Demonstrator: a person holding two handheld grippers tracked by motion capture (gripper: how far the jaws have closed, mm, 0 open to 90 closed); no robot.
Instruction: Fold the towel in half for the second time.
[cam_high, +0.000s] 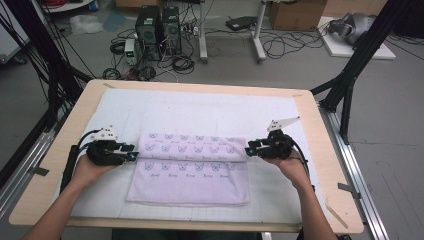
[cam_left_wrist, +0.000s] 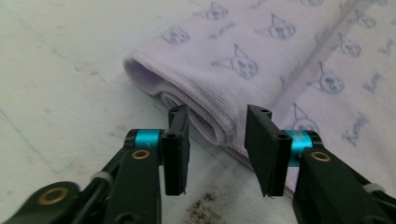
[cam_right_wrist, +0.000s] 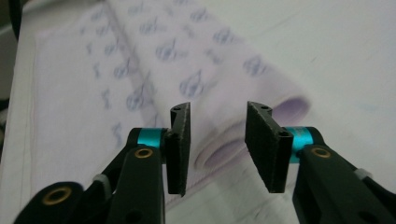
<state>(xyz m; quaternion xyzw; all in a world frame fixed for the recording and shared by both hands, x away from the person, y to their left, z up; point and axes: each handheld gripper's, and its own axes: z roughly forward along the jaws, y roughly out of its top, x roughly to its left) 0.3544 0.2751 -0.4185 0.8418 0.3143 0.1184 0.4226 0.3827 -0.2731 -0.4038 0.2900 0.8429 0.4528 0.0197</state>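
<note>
A pale lilac towel (cam_high: 190, 170) with a small printed pattern lies on the white mat (cam_high: 200, 107), its far part folded over into a thick roll. At the roll's left end, my left gripper (cam_high: 135, 153) is held level with its jaws apart. In the left gripper view the left gripper (cam_left_wrist: 218, 113) stands open, with the rolled towel edge (cam_left_wrist: 205, 116) just beyond and between the pads, untouched. My right gripper (cam_high: 248, 150) is at the roll's right end. In the right gripper view the right gripper (cam_right_wrist: 218, 108) is open too, with the towel's rolled end (cam_right_wrist: 280, 105) lying behind its jaws.
The mat covers a light wooden table (cam_high: 325, 165) with bare margins at both sides. Black frame posts (cam_high: 350, 75) stand at the table's back corners. On the floor beyond are computer towers (cam_high: 157, 30), loose cables and a cardboard box (cam_high: 295, 15).
</note>
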